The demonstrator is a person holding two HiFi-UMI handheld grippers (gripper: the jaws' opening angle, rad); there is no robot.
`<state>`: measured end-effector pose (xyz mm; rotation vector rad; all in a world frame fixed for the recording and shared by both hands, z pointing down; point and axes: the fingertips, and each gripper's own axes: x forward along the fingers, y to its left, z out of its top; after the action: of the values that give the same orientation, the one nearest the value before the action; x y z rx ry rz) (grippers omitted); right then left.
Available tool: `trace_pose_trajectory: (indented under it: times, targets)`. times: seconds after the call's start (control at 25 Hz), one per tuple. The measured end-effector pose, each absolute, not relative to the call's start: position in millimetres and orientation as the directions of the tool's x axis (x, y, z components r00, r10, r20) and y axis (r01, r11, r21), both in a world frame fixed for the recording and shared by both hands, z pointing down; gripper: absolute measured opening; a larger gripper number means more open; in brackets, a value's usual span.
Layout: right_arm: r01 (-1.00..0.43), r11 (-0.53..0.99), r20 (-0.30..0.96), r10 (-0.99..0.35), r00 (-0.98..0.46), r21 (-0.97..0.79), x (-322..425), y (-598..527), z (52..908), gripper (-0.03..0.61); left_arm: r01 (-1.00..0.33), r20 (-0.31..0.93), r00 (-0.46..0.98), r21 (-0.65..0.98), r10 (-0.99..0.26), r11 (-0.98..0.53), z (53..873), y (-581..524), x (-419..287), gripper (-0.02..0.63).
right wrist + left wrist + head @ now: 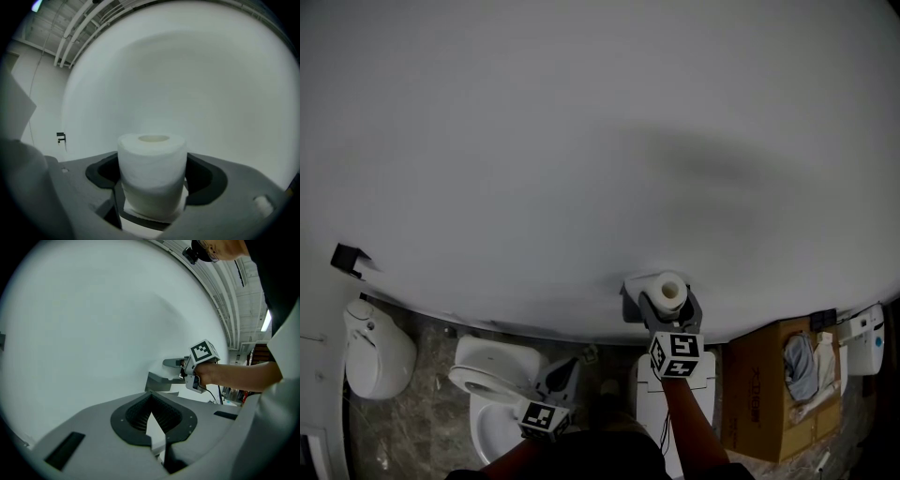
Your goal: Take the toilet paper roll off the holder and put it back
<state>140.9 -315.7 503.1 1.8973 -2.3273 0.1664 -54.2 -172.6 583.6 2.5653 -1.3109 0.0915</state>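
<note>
Toilet paper roll [670,289] is standing upright, core facing up, on the small grey holder [630,298] fixed to the white wall [581,141], just right of centre in the lower part of the head view. The right gripper [152,161] is reaching level toward it with its jaws spread wide. The roll is sitting between the two pads, filling most of the gap, and its sides are showing no squeeze, so the jaws are not clamping it. The left gripper [151,401] is hanging lower left in the head view, above the toilet [492,375], with its jaws drawn together at the tips and nothing in them. The step in hand is probably the exchange between gripper and holder. Doing it well is likely a matter of holding the gripper level and centred so that neither pad is brushing one side first. The roll is tall, soft and light on a narrow ledge, so a one-sided nudge is liable to tip it. Any squeeze should be gentle and at mid-height. Any pull away is best made straight back along the jaws. The left gripper is best left well clear.
</note>
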Motion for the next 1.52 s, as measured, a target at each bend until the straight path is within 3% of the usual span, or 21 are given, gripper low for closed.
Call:
trace_pose_trajectory:
  times: [0.16, 0.64, 1.04, 1.08, 1.28, 1.52]
  targets:
    - [-0.983, 0.186, 0.159, -0.970, -0.185, -0.012, 142, -314, 501, 0.465, -0.815, 0.188, 0.574, 0.228, -0.797, -0.533, 587, -172, -63, 0.012]
    - [-0.982, 0.185, 0.142, -0.972, -0.187, -0.026, 142, -291, 484, 0.468, -0.817, 0.178, 0.569, 0.231, -0.803, -0.528, 577, -157, -73, 0.012]
    - [-0.986, 0.147, 0.127, -0.980, -0.156, -0.080, 144, -221, 469, 0.466, -0.811, 0.088, 0.571, 0.214, -0.816, -0.545, 530, -148, -80, 0.012]
    - [-0.984, 0.157, 0.123, -0.978, -0.167, -0.085, 140, -212, 467, 0.442, -0.811, 0.081, 0.571, 0.213, -0.817, -0.546, 525, -147, -81, 0.012]
    - [-0.969, 0.222, 0.116, -0.965, -0.234, -0.108, 113, -159, 466, 0.157, -0.804, 0.049, 0.579, 0.204, -0.814, -0.559, 506, -136, -86, 0.012]
    - [-0.973, 0.217, 0.115, -0.967, -0.225, -0.083, 96, -113, 479, -0.002, -0.782, 0.058, 0.609, 0.209, -0.791, -0.587, 508, -126, -83, 0.012]
